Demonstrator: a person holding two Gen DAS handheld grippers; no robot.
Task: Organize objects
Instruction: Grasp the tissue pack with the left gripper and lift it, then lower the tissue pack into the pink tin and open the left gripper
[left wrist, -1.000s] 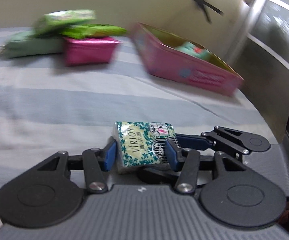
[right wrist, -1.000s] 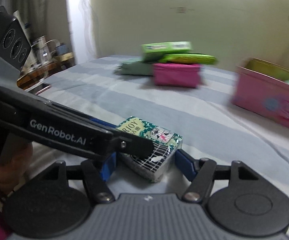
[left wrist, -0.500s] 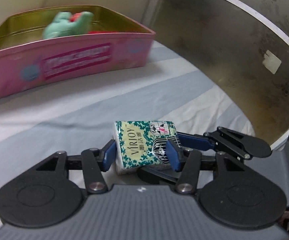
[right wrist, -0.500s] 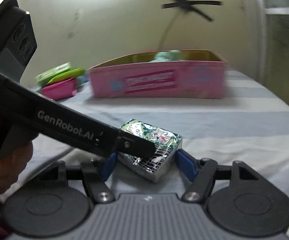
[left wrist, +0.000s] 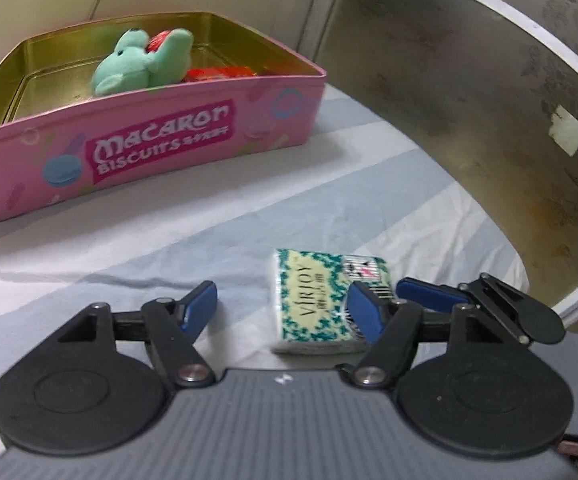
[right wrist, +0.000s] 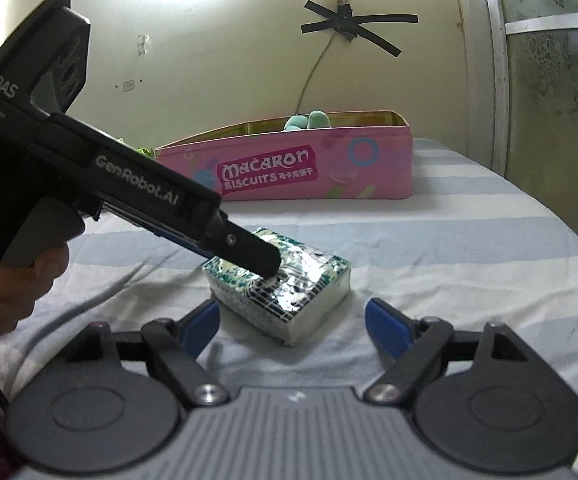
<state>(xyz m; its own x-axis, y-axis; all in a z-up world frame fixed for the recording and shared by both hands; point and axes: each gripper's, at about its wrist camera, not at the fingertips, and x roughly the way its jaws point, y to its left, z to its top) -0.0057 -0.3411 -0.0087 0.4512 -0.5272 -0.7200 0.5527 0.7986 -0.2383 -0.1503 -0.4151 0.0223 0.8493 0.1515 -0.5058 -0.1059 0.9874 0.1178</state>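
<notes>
The bed [left wrist: 329,184], covered in a blue-and-white striped sheet, carries everything. Toward the wall stands a pink biscuit tin [left wrist: 161,148], lidless, gold inside, with a mint green plush toy [left wrist: 141,64] and something red lying in it. Well in front of the tin, the tissue pack [left wrist: 317,300] lies flat on the sheet, green-flowered wrapper up. The left gripper [left wrist: 281,312] has its jaws wide; the pack sits toward its right finger, the left finger well clear of it. In the right wrist view, the tip of that left gripper rests on top of the pack. The right gripper [right wrist: 293,320] also has its jaws wide, a finger on either side of the pack [right wrist: 277,284], neither one touching it.
</notes>
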